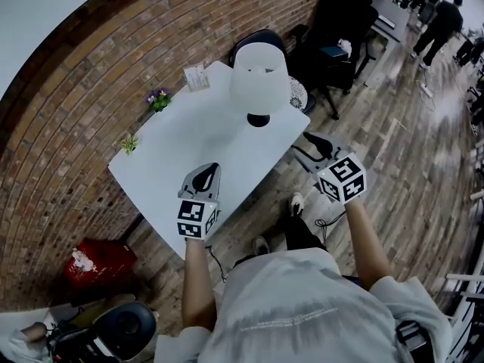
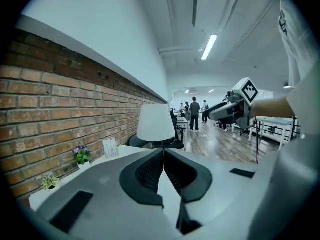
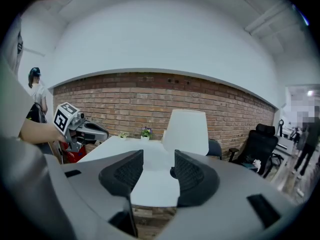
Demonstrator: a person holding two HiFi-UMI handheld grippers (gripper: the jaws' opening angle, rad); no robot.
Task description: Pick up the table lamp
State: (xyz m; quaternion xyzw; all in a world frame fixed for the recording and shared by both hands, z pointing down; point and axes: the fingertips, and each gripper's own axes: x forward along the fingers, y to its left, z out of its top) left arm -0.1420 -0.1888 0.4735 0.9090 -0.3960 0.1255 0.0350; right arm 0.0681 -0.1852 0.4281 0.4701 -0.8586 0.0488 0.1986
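Note:
The table lamp (image 1: pixel 259 78) has a white shade and a black base (image 1: pixel 258 119); it stands near the right edge of the white table (image 1: pixel 189 138). My left gripper (image 1: pixel 206 174) hovers over the table's near edge, short of the lamp, jaws shut with nothing between them. In the left gripper view the lamp (image 2: pixel 156 122) rises beyond the shut left gripper (image 2: pixel 163 152). My right gripper (image 1: pixel 314 142) hangs open over the floor, right of the table. In the right gripper view the lamp (image 3: pixel 186 132) shows ahead of the open right gripper (image 3: pixel 159 156).
A purple-flowered pot (image 1: pixel 158 97), a small green plant (image 1: pixel 129 144) and a card stand (image 1: pixel 196 76) sit along the table's brick-wall side. Black office chairs (image 1: pixel 340 29) stand behind the lamp. A red box (image 1: pixel 98 263) lies on the floor at left. People (image 1: pixel 442 21) stand far off.

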